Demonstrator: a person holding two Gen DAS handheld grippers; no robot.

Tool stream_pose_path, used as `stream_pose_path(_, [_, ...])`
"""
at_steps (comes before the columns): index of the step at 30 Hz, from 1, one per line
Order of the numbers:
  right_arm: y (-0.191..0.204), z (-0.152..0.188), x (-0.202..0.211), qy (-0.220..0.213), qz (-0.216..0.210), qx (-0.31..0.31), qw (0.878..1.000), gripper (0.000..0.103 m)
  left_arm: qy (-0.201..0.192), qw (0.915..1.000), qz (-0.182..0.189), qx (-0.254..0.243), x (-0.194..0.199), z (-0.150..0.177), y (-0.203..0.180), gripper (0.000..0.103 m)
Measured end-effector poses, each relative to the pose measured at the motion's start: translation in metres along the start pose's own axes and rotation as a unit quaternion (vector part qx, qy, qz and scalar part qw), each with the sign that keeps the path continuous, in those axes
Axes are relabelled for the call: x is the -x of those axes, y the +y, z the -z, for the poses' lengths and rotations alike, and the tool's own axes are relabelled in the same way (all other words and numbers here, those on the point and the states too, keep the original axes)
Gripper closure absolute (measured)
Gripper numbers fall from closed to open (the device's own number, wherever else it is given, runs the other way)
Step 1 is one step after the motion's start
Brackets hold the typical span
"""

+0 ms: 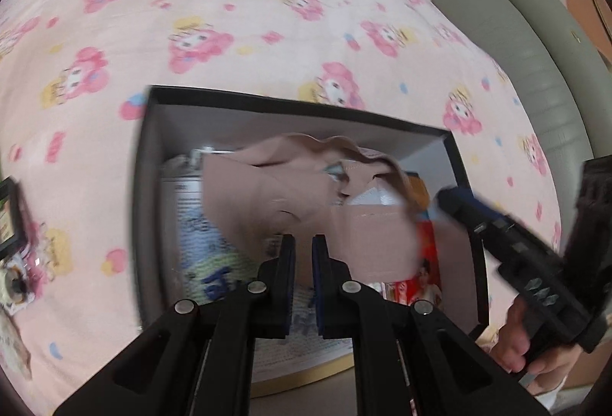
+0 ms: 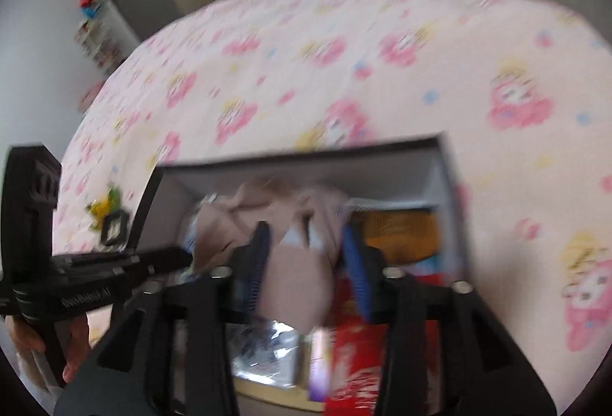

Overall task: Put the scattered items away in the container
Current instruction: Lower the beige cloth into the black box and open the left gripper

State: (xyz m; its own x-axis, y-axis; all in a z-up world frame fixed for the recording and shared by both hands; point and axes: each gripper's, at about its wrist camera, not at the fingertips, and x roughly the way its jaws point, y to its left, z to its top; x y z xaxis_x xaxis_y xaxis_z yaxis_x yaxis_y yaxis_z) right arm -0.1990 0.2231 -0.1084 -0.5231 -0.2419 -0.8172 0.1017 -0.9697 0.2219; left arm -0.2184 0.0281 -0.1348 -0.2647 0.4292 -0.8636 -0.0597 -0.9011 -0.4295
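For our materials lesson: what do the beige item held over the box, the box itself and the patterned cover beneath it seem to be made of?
Beige item: soft, matte cloth, probably a knit; it folds and drapes limply.
Box: likely stiff cardboard, dark matte outside, pale inside; straight thin walls, sharp corners.
Patterned cover: printed fabric, perhaps cotton, matte; it lies in gentle swells.

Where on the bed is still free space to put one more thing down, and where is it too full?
The bedsheet beyond the far edge of the box lies bare, and so does the strip right of it in the right wrist view. Crowded: the box, with the beige cloth over the packets, and the sheet left of it, where small items lie.
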Motion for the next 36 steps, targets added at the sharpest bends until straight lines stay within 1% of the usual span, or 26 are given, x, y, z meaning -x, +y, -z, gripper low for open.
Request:
stream_pose_path(2, [-0.003,-0.003,0.005,-0.014,0.024,0.011,1.0,0.055,0.008,1.0,-0.003,0.005,-0.01,-0.005,-0.004,0.097])
stream_pose_path(3, [-0.003,-0.004,0.003,-0.01,0.023,0.013,1.0,0.055,0.012,0.9999,-0.006,0.008,-0.018,-0.009,-0.005,0.097])
stream_pose_path(5, [-0.004,-0.003,-0.01,0.018,-0.006,0.006,1.0,0.055,0.029,0.9989,-0.028,0.024,-0.035,-0.014,-0.002,0.097])
stream_pose_path(7, [-0.005,-0.001,-0.025,0.051,-0.033,-0.003,0.998,0.055,0.051,0.9959,-0.054,0.052,-0.049,-0.016,0.006,0.097])
stream_pose_path(8, [-0.005,0.0,-0.032,0.064,-0.043,-0.005,0.997,0.055,0.055,0.9941,-0.064,0.067,-0.052,-0.016,0.013,0.097])
stream_pose_path(10, [-0.002,0.002,-0.043,0.08,-0.047,-0.004,0.996,0.055,0.044,0.9914,-0.082,0.092,-0.049,-0.016,0.025,0.097])
stream_pose_path(12, [0.001,0.004,-0.044,0.076,-0.035,0.004,0.997,0.055,0.015,0.9871,-0.116,0.109,-0.036,-0.015,0.035,0.097])
stream_pose_path(13, [0.003,0.003,-0.043,0.069,-0.026,0.01,0.997,0.055,0.006,0.9863,-0.12,0.113,-0.03,-0.014,0.036,0.097])
stream_pose_path(14, [0.004,0.002,-0.041,0.062,-0.012,0.018,0.998,0.055,-0.002,0.9864,-0.116,0.116,-0.024,-0.013,0.035,0.097])
stream_pose_path(15, [0.007,0.001,-0.041,0.056,0.012,0.032,0.998,0.055,-0.009,0.9874,-0.108,0.115,-0.018,-0.011,0.032,0.096])
stream_pose_path(16, [0.013,0.001,-0.039,0.044,0.053,0.059,0.996,0.055,-0.012,0.9889,-0.098,0.111,-0.014,-0.01,0.029,0.096])
stream_pose_path(17, [0.017,0.002,-0.037,0.033,0.081,0.083,0.993,0.055,-0.01,0.9908,-0.088,0.103,-0.012,-0.008,0.025,0.096])
stream_pose_path(18, [0.02,0.003,-0.036,0.03,0.087,0.096,0.991,0.055,-0.001,0.993,-0.073,0.093,-0.011,-0.005,0.02,0.096])
stream_pose_path(20, [0.02,0.003,-0.037,0.042,0.064,0.097,0.992,0.055,0.031,0.9959,-0.038,0.077,-0.016,0.003,0.014,0.095])
stream_pose_path(21, [0.018,0.003,-0.039,0.052,0.049,0.091,0.993,0.055,0.052,0.996,-0.028,0.068,-0.022,0.008,0.011,0.095])
stream_pose_path(23, [0.014,0.003,-0.043,0.065,0.038,0.08,0.994,0.055,0.078,0.9956,-0.022,0.046,-0.034,0.018,0.003,0.095])
stream_pose_path(24, [0.012,0.002,-0.046,0.068,0.043,0.079,0.994,0.055,0.089,0.9952,-0.026,0.033,-0.042,0.02,0.0,0.095])
stream_pose_path(26, [0.01,0.001,-0.049,0.071,0.049,0.073,0.994,0.055,0.099,0.994,-0.038,0.029,-0.056,0.019,-0.001,0.095])
stream_pose_path(28, [0.009,0.002,-0.053,0.076,0.039,0.067,0.994,0.055,0.09,0.994,-0.038,0.049,-0.059,0.011,0.006,0.095])
stream_pose_path(29, [0.009,0.003,-0.053,0.078,0.035,0.065,0.994,0.055,0.074,0.9942,-0.05,0.06,-0.056,0.005,0.011,0.095])
stream_pose_path(31, [0.009,0.004,-0.056,0.082,0.036,0.068,0.994,0.055,0.039,0.9916,-0.089,0.086,-0.047,-0.003,0.023,0.095])
stream_pose_path(32, [0.009,0.004,-0.058,0.086,0.037,0.068,0.993,0.054,0.028,0.9904,-0.084,0.106,-0.042,-0.004,0.031,0.095])
stream_pose_path(33, [0.01,0.005,-0.06,0.091,0.033,0.068,0.993,0.054,0.026,0.99,-0.059,0.126,-0.038,-0.003,0.038,0.095])
stream_pose_path(34, [0.01,0.006,-0.062,0.099,0.023,0.066,0.993,0.054,0.033,0.9899,-0.033,0.133,-0.037,0.0,0.043,0.095])
stream_pose_path(35, [0.012,0.007,-0.064,0.108,0.006,0.064,0.992,0.054,0.041,0.9903,-0.022,0.131,-0.037,0.003,0.044,0.095])
stream_pose_path(36, [0.014,0.008,-0.068,0.121,-0.021,0.059,0.991,0.054,0.047,0.9909,-0.022,0.124,-0.037,0.006,0.044,0.095])
